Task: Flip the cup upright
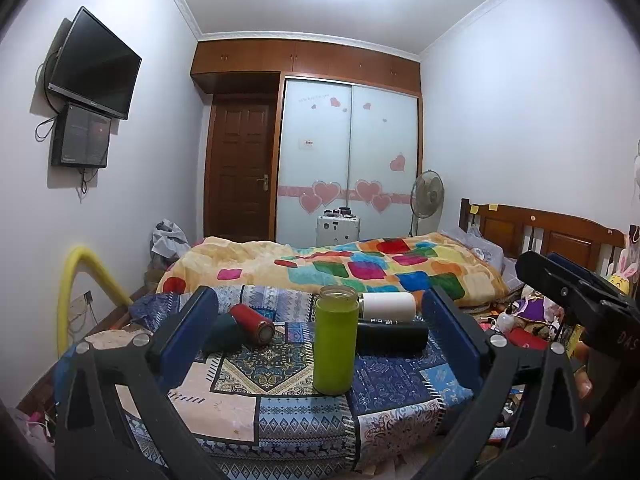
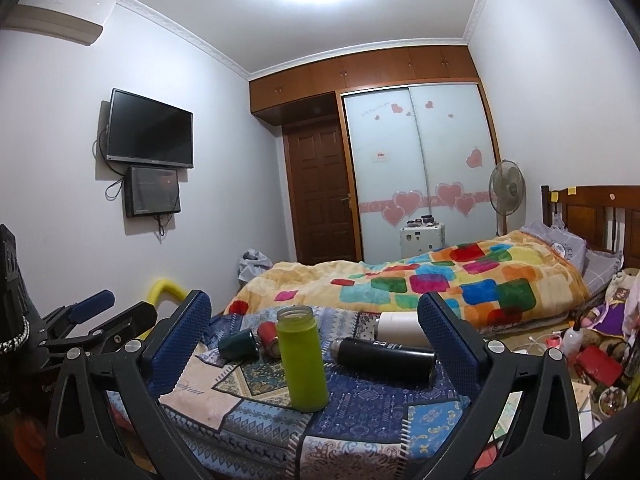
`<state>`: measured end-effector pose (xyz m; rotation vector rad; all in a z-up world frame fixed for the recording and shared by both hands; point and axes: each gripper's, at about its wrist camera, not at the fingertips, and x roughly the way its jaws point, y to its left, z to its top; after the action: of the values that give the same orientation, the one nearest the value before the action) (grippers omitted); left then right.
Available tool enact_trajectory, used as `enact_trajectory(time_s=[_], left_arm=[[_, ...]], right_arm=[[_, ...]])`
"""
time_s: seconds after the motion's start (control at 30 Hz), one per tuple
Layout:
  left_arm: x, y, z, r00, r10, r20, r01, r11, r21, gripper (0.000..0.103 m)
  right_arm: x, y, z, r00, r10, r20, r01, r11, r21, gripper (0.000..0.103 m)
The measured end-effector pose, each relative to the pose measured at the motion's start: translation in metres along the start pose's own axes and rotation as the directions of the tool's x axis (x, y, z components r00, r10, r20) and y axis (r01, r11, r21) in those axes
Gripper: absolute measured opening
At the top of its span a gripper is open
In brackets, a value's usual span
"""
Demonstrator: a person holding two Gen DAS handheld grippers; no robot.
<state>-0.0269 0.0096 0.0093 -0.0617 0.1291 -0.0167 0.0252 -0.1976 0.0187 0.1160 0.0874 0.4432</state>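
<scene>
A green cup [image 1: 335, 341] stands upright with its open mouth up on the patterned cloth [image 1: 256, 412]; it also shows in the right wrist view [image 2: 302, 360]. Behind it several cups lie on their sides: a black one [image 1: 394, 335] [image 2: 384, 357], a white one [image 1: 387, 306] [image 2: 400, 329], a red one [image 1: 252, 322] [image 2: 269, 336] and a dark green one [image 1: 222, 331] [image 2: 239, 345]. My left gripper [image 1: 320, 340] is open, its pads wide on either side of the green cup, not touching. My right gripper [image 2: 314, 344] is open and empty, short of the cups.
A bed with a colourful quilt [image 1: 340, 268] lies behind the cloth. Clutter covers the floor at the right [image 2: 592, 356]. A yellow foam-wrapped rail [image 1: 86, 276] stands at the left. The right gripper's body shows at the right edge of the left wrist view [image 1: 576, 300].
</scene>
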Motion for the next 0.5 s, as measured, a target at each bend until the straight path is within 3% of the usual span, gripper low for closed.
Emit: enact_trajectory(time_s=[0.5], left_arm=[[0.0032, -0.0017, -0.0003, 1.000, -0.007, -0.008, 0.007, 1.000, -0.005, 0.103]], right_arm=[[-0.0003, -0.0003, 0.0000, 1.000, -0.005, 0.002, 0.005, 1.000, 0.000, 0.103]])
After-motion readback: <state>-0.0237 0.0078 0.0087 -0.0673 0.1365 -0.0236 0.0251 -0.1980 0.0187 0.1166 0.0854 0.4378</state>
